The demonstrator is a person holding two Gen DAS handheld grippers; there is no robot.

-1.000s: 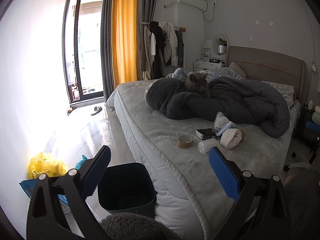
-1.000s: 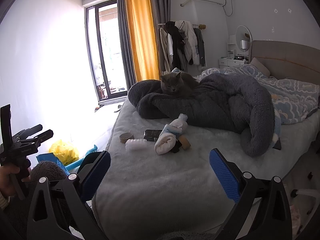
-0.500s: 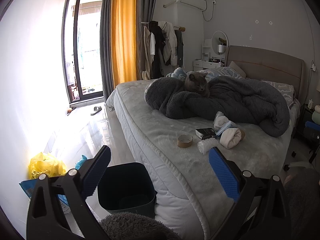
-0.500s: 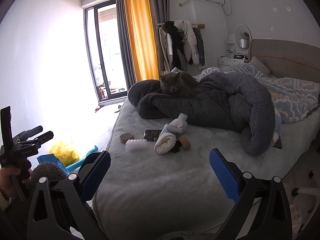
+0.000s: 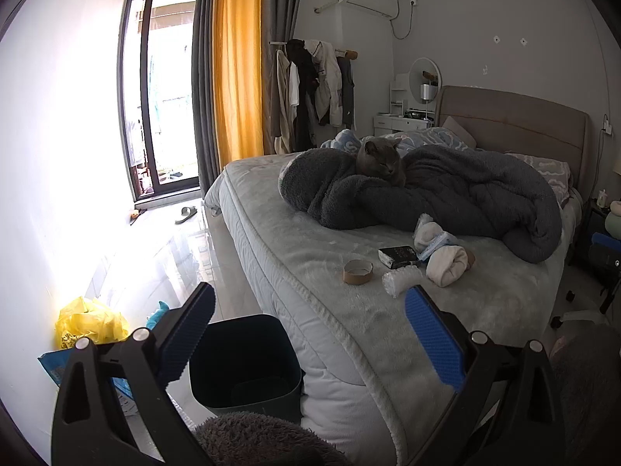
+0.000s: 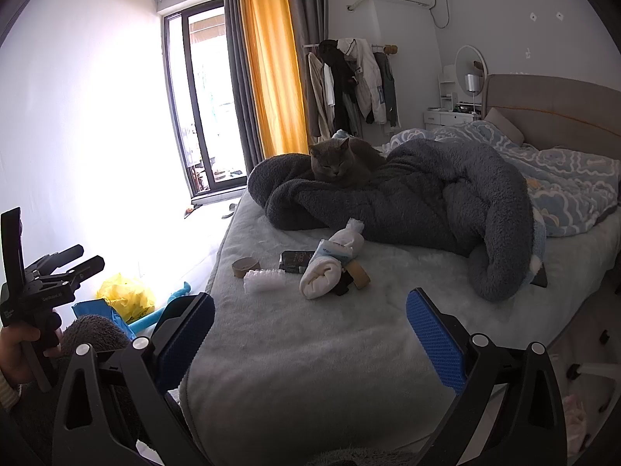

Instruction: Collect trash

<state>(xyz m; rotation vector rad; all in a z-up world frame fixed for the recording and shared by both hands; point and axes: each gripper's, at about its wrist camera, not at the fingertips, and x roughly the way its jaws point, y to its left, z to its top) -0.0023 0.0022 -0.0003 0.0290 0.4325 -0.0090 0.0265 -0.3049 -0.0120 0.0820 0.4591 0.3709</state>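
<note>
Loose trash lies on the bed: a cardboard tape ring [image 5: 357,272] [image 6: 245,267], a white bubble-wrap roll [image 5: 399,280] [image 6: 264,280], a small black box [image 5: 399,256] [image 6: 297,261], a rolled white sock bundle with a blue tissue pack [image 5: 444,252] [image 6: 330,264], and a brown tape roll [image 6: 359,273]. A dark green bin [image 5: 244,361] stands on the floor by the bed corner. My left gripper [image 5: 308,339] hangs open over the bin and bed edge. My right gripper [image 6: 310,343] is open above the near bed, well short of the trash.
A grey cat [image 5: 382,161] [image 6: 341,163] rests on a dark fleece blanket [image 5: 446,194]. A yellow bag [image 5: 87,324] and blue items lie on the floor by the wall. A hand [image 6: 15,349] holds the left gripper at the right view's left edge.
</note>
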